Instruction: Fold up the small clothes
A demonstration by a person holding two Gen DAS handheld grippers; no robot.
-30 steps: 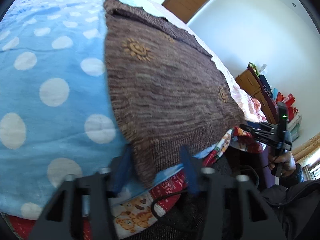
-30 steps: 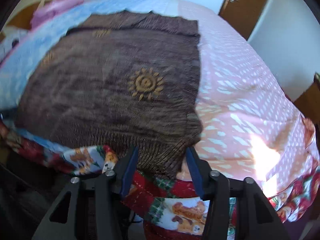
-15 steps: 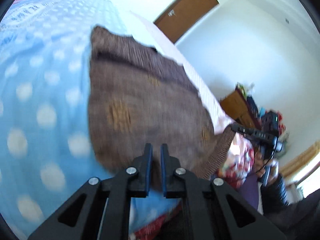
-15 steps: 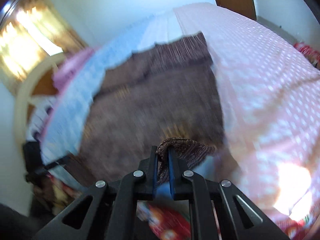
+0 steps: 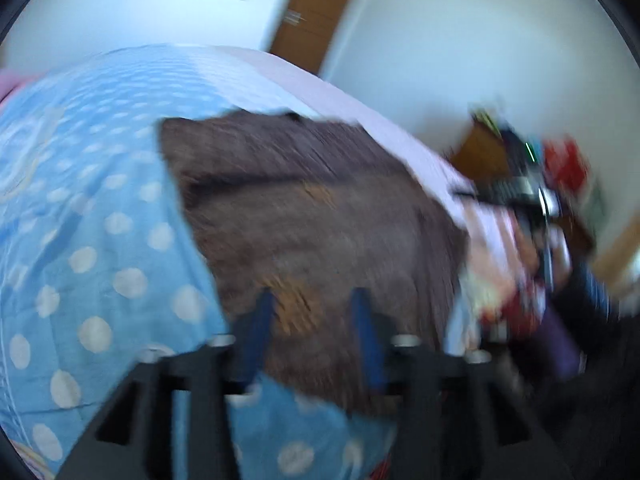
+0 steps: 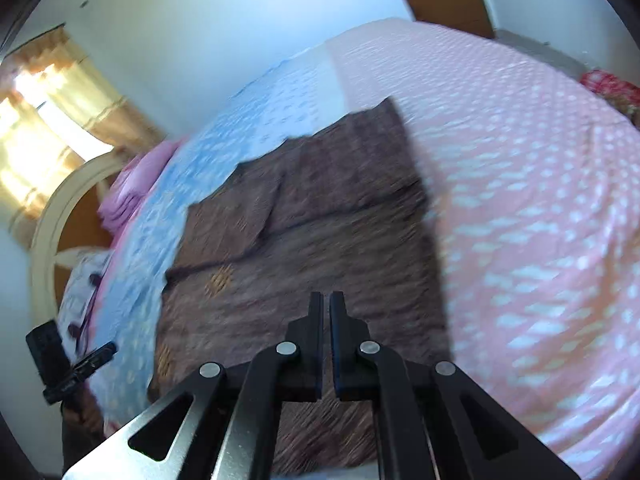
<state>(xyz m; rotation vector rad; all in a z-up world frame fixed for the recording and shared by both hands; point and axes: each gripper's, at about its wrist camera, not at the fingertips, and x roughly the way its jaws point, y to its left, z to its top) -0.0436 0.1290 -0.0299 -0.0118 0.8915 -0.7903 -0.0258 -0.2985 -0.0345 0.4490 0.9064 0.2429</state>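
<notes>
A brown knitted sweater point(image 5: 320, 208) with orange sun motifs lies on the bed, half on the blue dotted cover and half on the pink one. My left gripper point(image 5: 312, 296) hovers over its near edge. Its jaws are opening; the knit shows between the blue pads, which do not press on it. My right gripper point(image 6: 326, 296) stands over the sweater point(image 6: 320, 220) with its jaws pressed together, brown knit filling the thin slit between them. Each gripper shows in the other's view: the right gripper point(image 5: 516, 192) at the right, the left gripper point(image 6: 80, 360) at the lower left. Both views are blurred.
The blue polka-dot cover point(image 5: 100, 260) spreads to the left and the pink dotted cover point(image 6: 540, 200) to the right. A wooden door point(image 5: 312, 12) stands behind the bed. A curved headboard point(image 6: 52, 220) and pink pillows sit far left. A cluttered dresser point(image 5: 560, 160) stands beyond the bed's right side.
Both grippers closed on the sweater's near hem and carried it up and over the body. The left gripper's fingers have since spread apart; the right gripper's stay together.
</notes>
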